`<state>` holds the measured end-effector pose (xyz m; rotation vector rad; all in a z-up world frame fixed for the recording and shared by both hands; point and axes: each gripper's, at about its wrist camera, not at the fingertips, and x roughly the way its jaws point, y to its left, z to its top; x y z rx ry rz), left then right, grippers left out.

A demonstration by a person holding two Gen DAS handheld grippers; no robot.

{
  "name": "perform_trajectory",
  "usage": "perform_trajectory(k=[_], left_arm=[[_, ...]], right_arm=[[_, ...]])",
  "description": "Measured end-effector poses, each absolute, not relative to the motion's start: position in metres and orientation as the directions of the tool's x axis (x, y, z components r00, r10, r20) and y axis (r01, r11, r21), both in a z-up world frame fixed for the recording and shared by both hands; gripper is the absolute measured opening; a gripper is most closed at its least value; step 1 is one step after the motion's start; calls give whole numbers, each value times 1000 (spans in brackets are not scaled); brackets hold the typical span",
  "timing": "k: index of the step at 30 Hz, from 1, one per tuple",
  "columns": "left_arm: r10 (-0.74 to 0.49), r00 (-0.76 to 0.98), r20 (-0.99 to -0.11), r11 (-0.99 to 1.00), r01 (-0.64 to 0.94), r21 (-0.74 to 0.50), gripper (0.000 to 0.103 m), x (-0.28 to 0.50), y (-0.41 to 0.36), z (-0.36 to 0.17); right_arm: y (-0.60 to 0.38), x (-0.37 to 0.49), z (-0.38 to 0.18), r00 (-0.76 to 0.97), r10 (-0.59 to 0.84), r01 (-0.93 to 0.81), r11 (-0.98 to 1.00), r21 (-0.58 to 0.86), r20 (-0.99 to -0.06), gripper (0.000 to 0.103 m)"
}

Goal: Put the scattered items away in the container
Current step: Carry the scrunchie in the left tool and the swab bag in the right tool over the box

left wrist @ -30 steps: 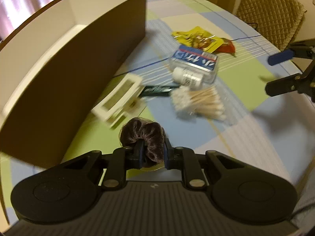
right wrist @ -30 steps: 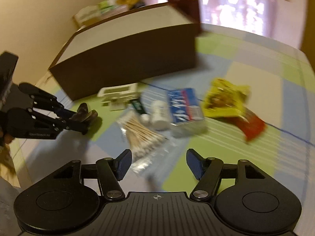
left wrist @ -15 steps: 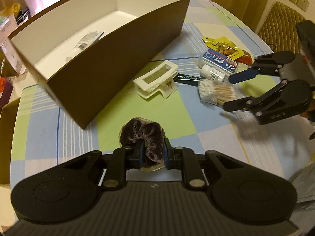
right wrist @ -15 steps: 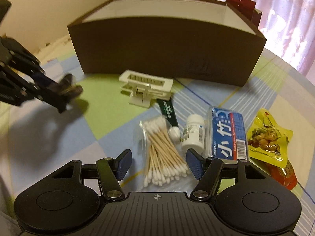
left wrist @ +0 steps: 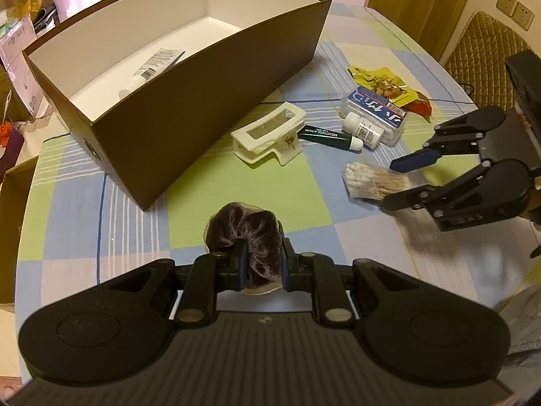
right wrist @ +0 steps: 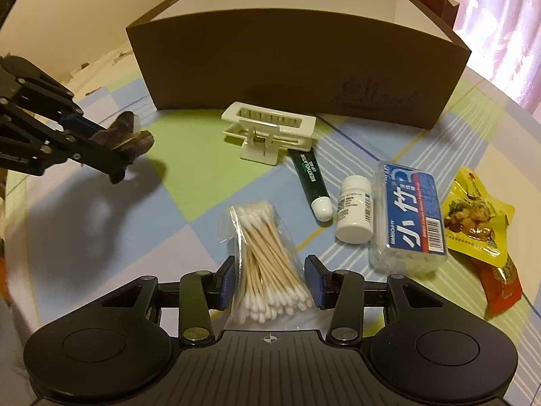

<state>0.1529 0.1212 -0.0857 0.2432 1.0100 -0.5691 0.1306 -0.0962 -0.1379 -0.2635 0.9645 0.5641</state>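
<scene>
While the left gripper clamps a brown scrunchie at lower centre, right gripper fingers are closing around bagged cotton swabs; the box stands upper centre, bare bench lower left

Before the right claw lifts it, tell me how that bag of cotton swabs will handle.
The bag of cotton swabs is probably very light: thin sticks in clear film. The loose, crinkled film may slip or sag, so the closing right claw, its pads on either side of the bundle, should squeeze the sticks themselves. Gripped crosswise, the bundle will likely stay fairly stiff.
</scene>
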Motion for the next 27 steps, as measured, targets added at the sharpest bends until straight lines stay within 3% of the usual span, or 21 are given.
perform_trajectory(k=[2, 3, 4, 9, 17, 27], left_arm=[[-338, 403, -850, 830, 554, -67, 15, 151, 120, -85], [-340, 402, -850, 829, 554, -70, 15, 150, 120, -85], [-339, 402, -851, 830, 553, -70, 15, 148, 120, -84], [-331, 403, -853, 835, 546, -66, 15, 141, 119, -84], [-347, 436, -830, 840, 538, -69, 15, 130, 120, -67], [-397, 485, -779, 822, 566, -66, 14, 124, 128, -24]], right_arm=[[-96, 129, -138, 441, 337, -560, 827, 39, -832, 48], [-97, 127, -137, 441, 337, -556, 830, 41, -832, 37], [-98, 126, -135, 436, 338, -552, 832, 49, -834, 35], [-113, 123, -127, 377, 391, -478, 858, 185, -840, 29], [-141, 118, -95, 383, 526, -367, 841, 398, -759, 28], [-161, 123, -49, 431, 623, -333, 782, 526, -653, 28]])
